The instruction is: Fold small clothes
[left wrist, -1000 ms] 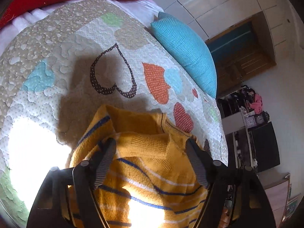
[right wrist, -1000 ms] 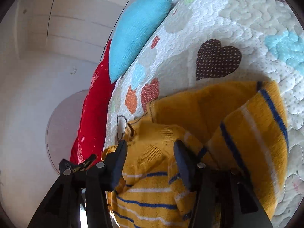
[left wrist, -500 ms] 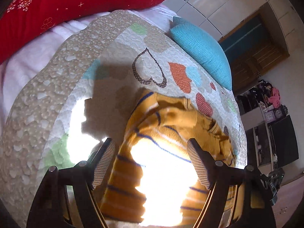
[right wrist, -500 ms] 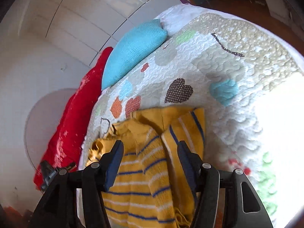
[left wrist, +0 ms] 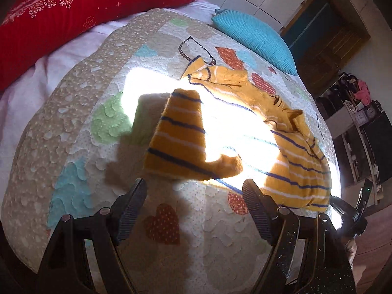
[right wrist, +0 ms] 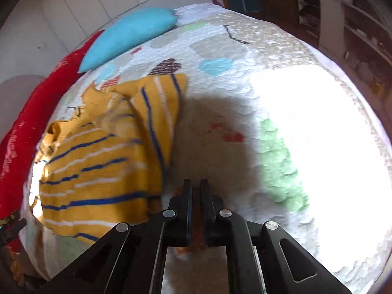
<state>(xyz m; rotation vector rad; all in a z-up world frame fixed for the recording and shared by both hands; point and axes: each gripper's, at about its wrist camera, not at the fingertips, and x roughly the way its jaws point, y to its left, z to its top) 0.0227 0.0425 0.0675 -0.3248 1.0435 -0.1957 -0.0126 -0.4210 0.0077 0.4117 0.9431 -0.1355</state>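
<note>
Here the yellow striped sweater (left wrist: 245, 132) lies crumpled on the quilt (left wrist: 80, 112) of the bed, one sleeve (left wrist: 178, 134) already thrown across the body, a red pillow (left wrist: 73, 7) and a blue pillow (left wrist: 254, 36) at the far edge. To fold it well, I would flatten the bunched right side first, then take the hem by both corners and carry it evenly toward the collar, so the stripes line up. The left gripper (left wrist: 194, 198) hovers over the near edge, jaws spread wide with nothing between them, touching no cloth. The right gripper (right wrist: 196, 186) has its jaws pressed together just right of the sweater; no cloth shows between them.
</note>
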